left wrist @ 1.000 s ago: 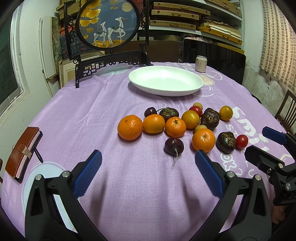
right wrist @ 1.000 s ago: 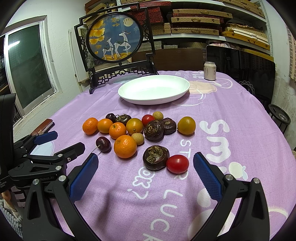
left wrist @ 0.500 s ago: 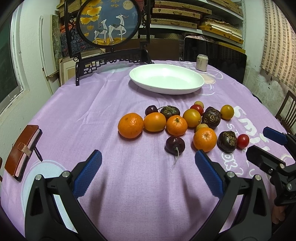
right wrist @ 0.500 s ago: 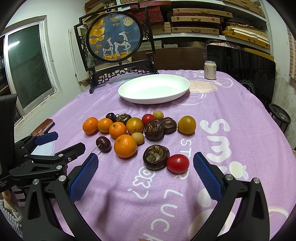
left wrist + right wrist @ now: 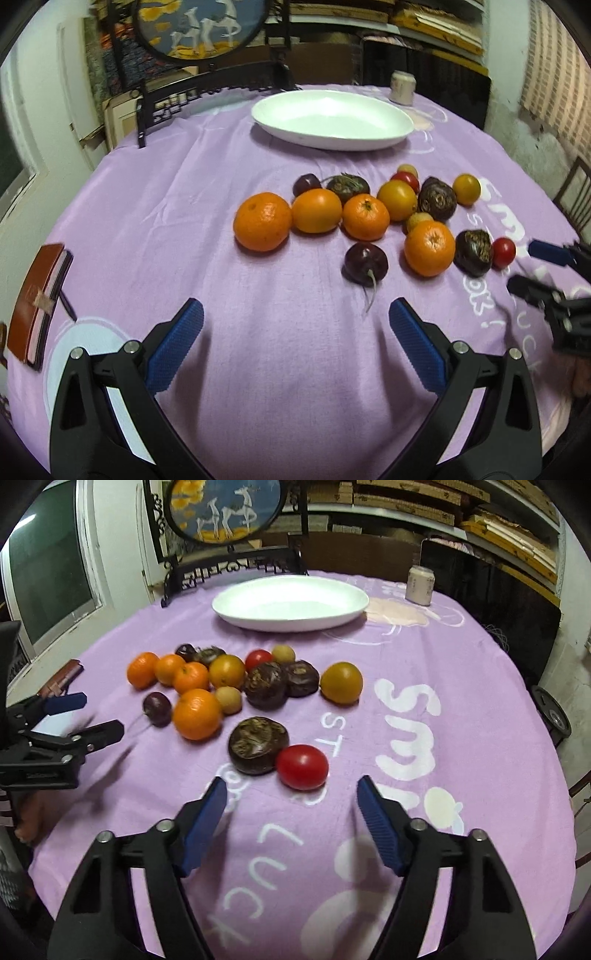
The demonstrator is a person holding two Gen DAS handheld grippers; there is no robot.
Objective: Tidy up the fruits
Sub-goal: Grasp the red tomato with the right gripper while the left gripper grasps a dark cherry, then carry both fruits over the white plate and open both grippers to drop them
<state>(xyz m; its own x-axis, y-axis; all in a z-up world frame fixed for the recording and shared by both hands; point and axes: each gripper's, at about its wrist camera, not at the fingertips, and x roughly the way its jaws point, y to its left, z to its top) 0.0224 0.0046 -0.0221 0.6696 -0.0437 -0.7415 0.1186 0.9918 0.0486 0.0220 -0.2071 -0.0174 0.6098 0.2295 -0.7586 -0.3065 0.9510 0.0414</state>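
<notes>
Right claw [image 5: 290, 818] is closing with nothing between its pads, hovering just short of one red tomato [image 5: 301, 767]. Left claw [image 5: 295, 334] is standing apart and empty over the purple-covered bench [image 5: 166, 206]. One white dish [image 5: 290, 603] is sitting empty beyond the fruit cluster. Four oranges are lying together, the nearest [image 5: 197, 714] beside one dark cherry [image 5: 157, 709].

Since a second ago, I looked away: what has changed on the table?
The right gripper has come forward and down toward the red tomato, its fingers closing with nothing between them yet. The left gripper stays open. The fruit and the white plate lie as before.
</notes>
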